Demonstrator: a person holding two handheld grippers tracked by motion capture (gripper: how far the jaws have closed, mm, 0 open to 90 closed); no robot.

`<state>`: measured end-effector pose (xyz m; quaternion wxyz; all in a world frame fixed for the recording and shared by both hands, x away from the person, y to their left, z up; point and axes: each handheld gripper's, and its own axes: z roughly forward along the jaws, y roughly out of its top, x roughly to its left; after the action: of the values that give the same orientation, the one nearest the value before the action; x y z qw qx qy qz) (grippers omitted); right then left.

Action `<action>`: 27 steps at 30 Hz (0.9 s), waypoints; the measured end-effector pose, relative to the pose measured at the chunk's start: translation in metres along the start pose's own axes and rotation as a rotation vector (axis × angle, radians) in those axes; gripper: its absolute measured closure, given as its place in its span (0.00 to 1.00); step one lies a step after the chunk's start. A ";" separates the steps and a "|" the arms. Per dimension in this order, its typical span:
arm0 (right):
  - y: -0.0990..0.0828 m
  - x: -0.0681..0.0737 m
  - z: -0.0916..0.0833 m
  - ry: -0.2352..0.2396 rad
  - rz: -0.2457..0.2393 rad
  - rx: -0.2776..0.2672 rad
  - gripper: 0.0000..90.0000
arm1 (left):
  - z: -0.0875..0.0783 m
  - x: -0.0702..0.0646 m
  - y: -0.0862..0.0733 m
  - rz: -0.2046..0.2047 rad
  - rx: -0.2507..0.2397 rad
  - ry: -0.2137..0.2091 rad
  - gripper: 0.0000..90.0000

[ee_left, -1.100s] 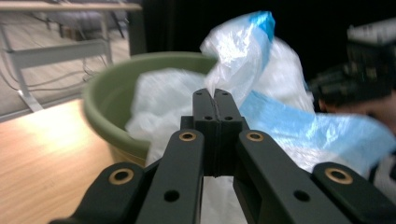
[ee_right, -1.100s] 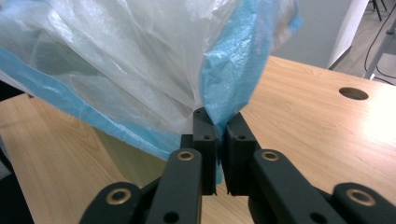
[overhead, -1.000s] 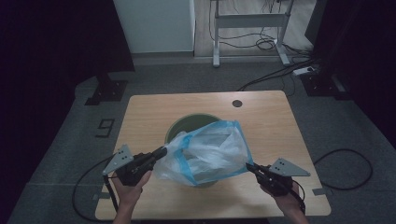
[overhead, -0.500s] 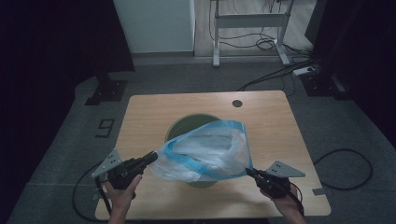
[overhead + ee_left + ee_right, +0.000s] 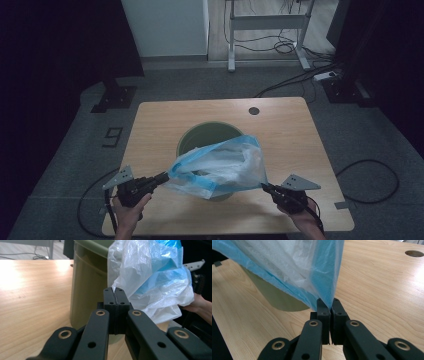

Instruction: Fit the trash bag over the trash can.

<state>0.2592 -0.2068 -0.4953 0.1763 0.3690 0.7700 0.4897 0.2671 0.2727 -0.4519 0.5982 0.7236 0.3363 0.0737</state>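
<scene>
A thin blue and white plastic bag (image 5: 220,167) is stretched between my two grippers over the near side of an olive green bin (image 5: 196,137) that stands mid-table. My left gripper (image 5: 164,176) is shut on the bag's left corner; its pads pinch the white film (image 5: 125,277) beside the bin's wall (image 5: 87,292). My right gripper (image 5: 265,187) is shut on the bag's right corner, where the blue edge (image 5: 324,280) runs down into the closed pads. The bin's base (image 5: 279,301) sits on the wood behind the bag.
The wooden table (image 5: 290,130) has a round cable hole (image 5: 254,110) at the back right. Behind it stand a white cabinet (image 5: 165,25) and a metal desk frame (image 5: 265,22). Cables (image 5: 370,175) lie on the grey floor at the right.
Both hands have sunk and the bag has come down with them, lower over the bin's near side. The left hand has also drifted toward the table's front edge.
</scene>
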 end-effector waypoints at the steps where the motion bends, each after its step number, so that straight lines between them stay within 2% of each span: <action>1: 0.000 0.000 0.000 0.000 0.000 0.000 0.96 | 0.000 0.000 0.000 0.000 0.000 0.000 0.99; 3: 0.001 -0.001 -0.001 0.003 0.006 -0.008 0.96 | 0.000 -0.002 0.000 0.012 0.001 0.008 0.99; 4: 0.002 -0.001 -0.003 0.007 0.009 -0.022 0.90 | 0.000 -0.004 0.001 0.020 -0.003 0.009 0.92; 5: 0.002 -0.001 -0.003 0.007 0.009 -0.022 0.90 | 0.000 -0.004 0.001 0.020 -0.003 0.009 0.86; 6: 0.004 -0.001 -0.008 0.000 0.007 -0.063 0.74 | -0.001 -0.006 0.002 0.034 -0.012 0.009 0.80; 7: 0.004 -0.001 -0.008 0.000 0.007 -0.063 0.74 | -0.001 -0.006 0.002 0.034 -0.012 0.009 0.77; 8: 0.008 0.001 -0.013 -0.008 0.006 -0.110 0.61 | -0.001 -0.009 0.003 0.049 -0.021 0.011 0.72; 9: 0.008 0.001 -0.013 -0.008 0.006 -0.110 0.61 | -0.001 -0.009 0.003 0.049 -0.021 0.011 0.67; 11: 0.011 0.002 -0.019 -0.004 0.010 -0.151 0.54 | 0.000 -0.012 0.003 0.058 -0.024 0.014 0.64; 13: 0.015 0.003 -0.023 0.016 0.015 -0.178 0.53 | 0.002 -0.013 0.003 0.059 -0.015 -0.006 0.61; 14: 0.017 0.003 -0.024 0.029 0.016 -0.188 0.55 | 0.003 -0.014 0.002 0.059 -0.005 -0.014 0.60; 16: 0.020 0.005 -0.025 0.054 0.006 -0.190 0.67 | 0.005 -0.014 0.001 0.065 0.013 -0.036 0.65; 17: 0.021 0.007 -0.024 0.063 -0.003 -0.185 0.73 | 0.007 -0.015 -0.001 0.078 0.032 -0.053 0.71; 18: 0.022 0.010 -0.023 0.077 -0.021 -0.173 0.81 | 0.007 -0.016 -0.001 0.081 0.043 -0.062 0.83; 19: 0.023 0.011 -0.022 0.083 -0.028 -0.169 0.83 | 0.008 -0.016 -0.002 0.085 0.056 -0.076 0.88; 21: 0.023 0.013 -0.020 0.087 -0.038 -0.157 0.87 | 0.009 -0.016 -0.002 0.095 0.072 -0.075 0.97; 22: 0.021 0.015 -0.015 0.081 -0.057 -0.117 0.93 | 0.009 -0.016 -0.003 0.106 0.090 -0.069 0.99; 27: 0.015 0.012 -0.007 0.063 -0.041 -0.071 0.96 | 0.009 -0.013 -0.003 0.099 0.106 -0.044 0.99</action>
<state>0.2528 -0.1984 -0.4781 0.1750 0.3308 0.7648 0.5245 0.2610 0.2580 -0.4539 0.5620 0.7714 0.2904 0.0698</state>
